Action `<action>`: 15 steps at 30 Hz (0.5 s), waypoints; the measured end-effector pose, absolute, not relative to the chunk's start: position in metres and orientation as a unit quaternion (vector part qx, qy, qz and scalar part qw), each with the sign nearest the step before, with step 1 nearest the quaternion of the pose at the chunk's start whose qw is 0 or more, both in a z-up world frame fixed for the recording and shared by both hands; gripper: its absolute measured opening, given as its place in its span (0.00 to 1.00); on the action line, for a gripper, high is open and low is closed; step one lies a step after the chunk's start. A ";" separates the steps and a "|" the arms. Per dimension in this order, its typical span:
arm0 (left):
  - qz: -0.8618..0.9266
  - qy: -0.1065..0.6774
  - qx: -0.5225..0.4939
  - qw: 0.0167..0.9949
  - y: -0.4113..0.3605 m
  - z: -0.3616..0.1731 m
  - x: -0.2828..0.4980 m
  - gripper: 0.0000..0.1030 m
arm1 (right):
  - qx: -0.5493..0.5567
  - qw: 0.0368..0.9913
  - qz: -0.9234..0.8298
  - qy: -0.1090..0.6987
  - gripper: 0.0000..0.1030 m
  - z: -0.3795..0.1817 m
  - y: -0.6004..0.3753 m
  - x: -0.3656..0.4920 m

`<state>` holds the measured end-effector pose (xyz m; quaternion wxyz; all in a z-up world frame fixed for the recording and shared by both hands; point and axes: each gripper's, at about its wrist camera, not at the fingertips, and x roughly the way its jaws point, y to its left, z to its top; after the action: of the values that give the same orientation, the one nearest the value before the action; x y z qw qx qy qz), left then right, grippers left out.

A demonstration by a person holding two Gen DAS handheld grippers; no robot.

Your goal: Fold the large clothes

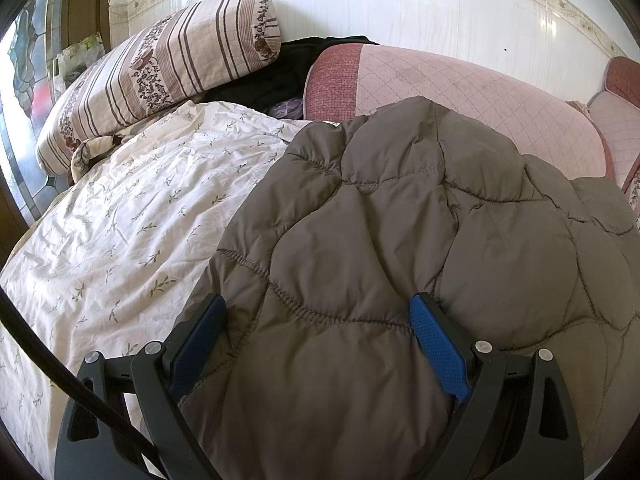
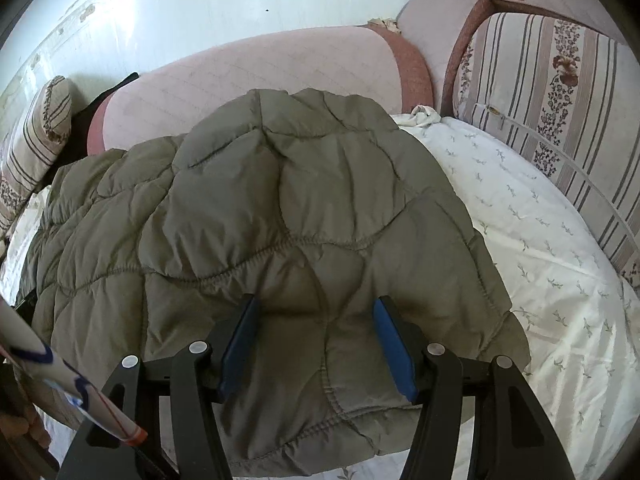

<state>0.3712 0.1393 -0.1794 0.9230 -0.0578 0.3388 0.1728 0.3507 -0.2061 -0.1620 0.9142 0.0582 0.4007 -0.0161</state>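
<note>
free: bare sheet (image 1: 120, 240) left of the jacket (image 1: 400, 240) and right of it | blocked far side: pink sofa back (image 1: 460, 92) touching jacket's far edge | blocked ends: striped pillow (image 1: 160, 68); striped cushion (image 2: 560, 120) | black cloth (image 1: 280, 76) behind, possibly loose

A puffy grey-brown quilted jacket (image 1: 400, 248) lies on the white floral bedsheet (image 1: 132, 216), bulging between the left gripper (image 1: 316, 320)'s wide jaws.

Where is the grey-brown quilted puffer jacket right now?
The grey-brown quilted puffer jacket lies on the white floral sheet, centre in both wrist views, its far edge against the pink sofa cushion.
</note>
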 end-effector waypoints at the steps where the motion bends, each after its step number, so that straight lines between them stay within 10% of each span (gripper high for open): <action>1: 0.173 0.339 -0.058 0.923 0.139 -0.179 0.371 0.90 | 0.058 0.915 -0.017 0.399 0.63 -0.160 -0.206 0.349; 15: 0.172 0.339 -0.057 0.923 0.139 -0.179 0.370 0.90 | 0.003 0.930 0.038 0.366 0.63 -0.143 -0.155 0.322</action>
<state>0.3701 0.1393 -0.1791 0.9231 -0.0570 0.3390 0.1724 0.3224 -0.1549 -0.1426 0.9300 0.0032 0.3656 0.0376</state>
